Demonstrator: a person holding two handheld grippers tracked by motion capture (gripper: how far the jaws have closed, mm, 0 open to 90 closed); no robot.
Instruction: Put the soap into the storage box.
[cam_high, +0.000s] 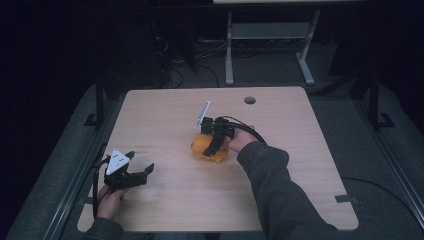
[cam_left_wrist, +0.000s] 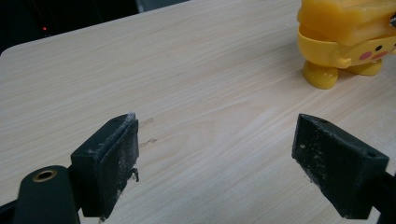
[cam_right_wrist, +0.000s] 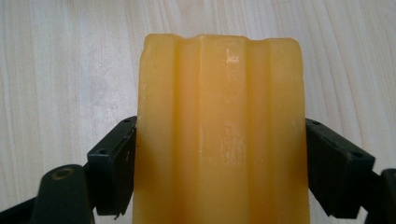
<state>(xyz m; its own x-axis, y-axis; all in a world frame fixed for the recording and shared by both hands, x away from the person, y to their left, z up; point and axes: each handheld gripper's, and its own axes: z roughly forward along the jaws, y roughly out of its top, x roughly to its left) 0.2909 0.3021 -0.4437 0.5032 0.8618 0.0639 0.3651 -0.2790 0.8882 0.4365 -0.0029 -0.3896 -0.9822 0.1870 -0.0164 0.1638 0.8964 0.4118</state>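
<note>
A yellow cartoon figure (cam_left_wrist: 336, 51) with stubby feet and a pink cheek stands near the middle of the table (cam_high: 300, 190). Across its top lies an orange ridged block (cam_right_wrist: 219, 102), also visible as the orange block (cam_left_wrist: 348, 16) in the left gripper view. My right gripper (cam_high: 215, 142) comes down on it from above. In the right gripper view, the right gripper (cam_right_wrist: 222, 128) has its jaws pressed against both sides of the block. My left gripper (cam_high: 141, 162) rests at the table's front left, well apart from the figure. That left gripper (cam_left_wrist: 219, 123) is wide open over bare wood.
A round cable hole (cam_high: 249, 100) sits near the table's far edge. Behind the table stand the grey legs of another desk (cam_high: 229, 55), with cables on the dark floor. The person's right sleeve (cam_high: 280, 190) crosses the front right of the table.
</note>
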